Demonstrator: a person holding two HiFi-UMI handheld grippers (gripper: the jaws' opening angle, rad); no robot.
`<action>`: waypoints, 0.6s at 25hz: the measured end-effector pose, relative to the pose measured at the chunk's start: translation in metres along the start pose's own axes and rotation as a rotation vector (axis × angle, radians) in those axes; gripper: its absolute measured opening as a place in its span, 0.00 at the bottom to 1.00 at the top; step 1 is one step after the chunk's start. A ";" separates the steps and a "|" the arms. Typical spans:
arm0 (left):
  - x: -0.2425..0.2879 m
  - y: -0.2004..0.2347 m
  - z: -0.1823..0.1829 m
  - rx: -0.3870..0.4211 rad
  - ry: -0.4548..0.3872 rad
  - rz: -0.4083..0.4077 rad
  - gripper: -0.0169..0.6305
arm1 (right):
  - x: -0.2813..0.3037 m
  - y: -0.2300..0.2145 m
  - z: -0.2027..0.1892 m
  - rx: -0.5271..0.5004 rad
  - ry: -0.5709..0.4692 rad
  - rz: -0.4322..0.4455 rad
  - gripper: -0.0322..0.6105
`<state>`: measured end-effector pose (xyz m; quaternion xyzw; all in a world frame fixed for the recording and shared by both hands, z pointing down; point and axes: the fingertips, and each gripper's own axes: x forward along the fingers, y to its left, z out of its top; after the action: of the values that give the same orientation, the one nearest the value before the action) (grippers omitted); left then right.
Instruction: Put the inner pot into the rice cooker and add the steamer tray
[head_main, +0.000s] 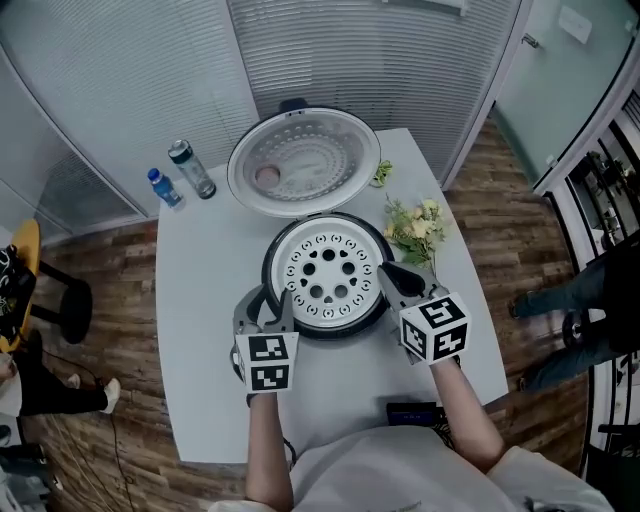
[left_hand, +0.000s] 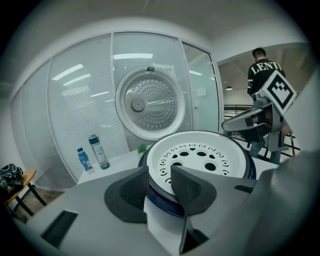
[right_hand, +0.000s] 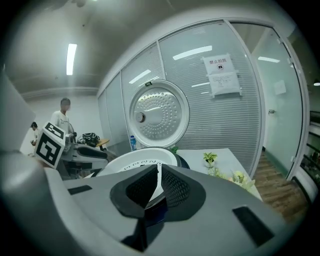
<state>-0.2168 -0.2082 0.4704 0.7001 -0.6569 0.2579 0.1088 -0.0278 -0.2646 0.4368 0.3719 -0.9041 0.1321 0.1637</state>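
1. Right now the white round plastic steamer tray with holes (head_main: 325, 278) sits in the mouth of the dark round rice cooker (head_main: 372, 312). The cooker stands on the pale grey table (head_main: 200, 300), and its big silver lid (head_main: 303, 160) is tipped open behind it.
2. The right gripper (right_hand: 159, 182) has its jaws squeezed onto the thin white edge of the steamer tray. This is probably to keep that side level.
3. The left gripper (left_hand: 160, 175) has its jaws apart. The tray's near edge is between them but is not pinched, so that side seems to rest on the cooker by itself.
4. The inner pot cannot be seen. It is most likely under the tray.
5. Only the head view shows the two grippers on opposite sides of the tray. It also shows the two small drink bottles (head_main: 180, 177) and the yellow-green flowers (head_main: 417, 228).
6. Only the gripper views show how the jaws stand. They also show people (right_hand: 62, 120) standing far back in the room.
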 end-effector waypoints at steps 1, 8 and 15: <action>-0.003 -0.001 0.001 -0.001 -0.002 0.000 0.24 | -0.003 0.003 0.000 0.019 -0.004 0.018 0.11; -0.026 -0.012 0.003 -0.043 -0.046 -0.001 0.17 | -0.024 0.015 -0.007 0.065 -0.031 0.039 0.09; -0.056 -0.019 0.019 -0.299 -0.165 -0.081 0.05 | -0.051 0.027 0.000 0.057 -0.076 0.040 0.08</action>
<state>-0.1944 -0.1675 0.4298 0.7207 -0.6659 0.0944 0.1679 -0.0131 -0.2141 0.4131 0.3630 -0.9128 0.1470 0.1160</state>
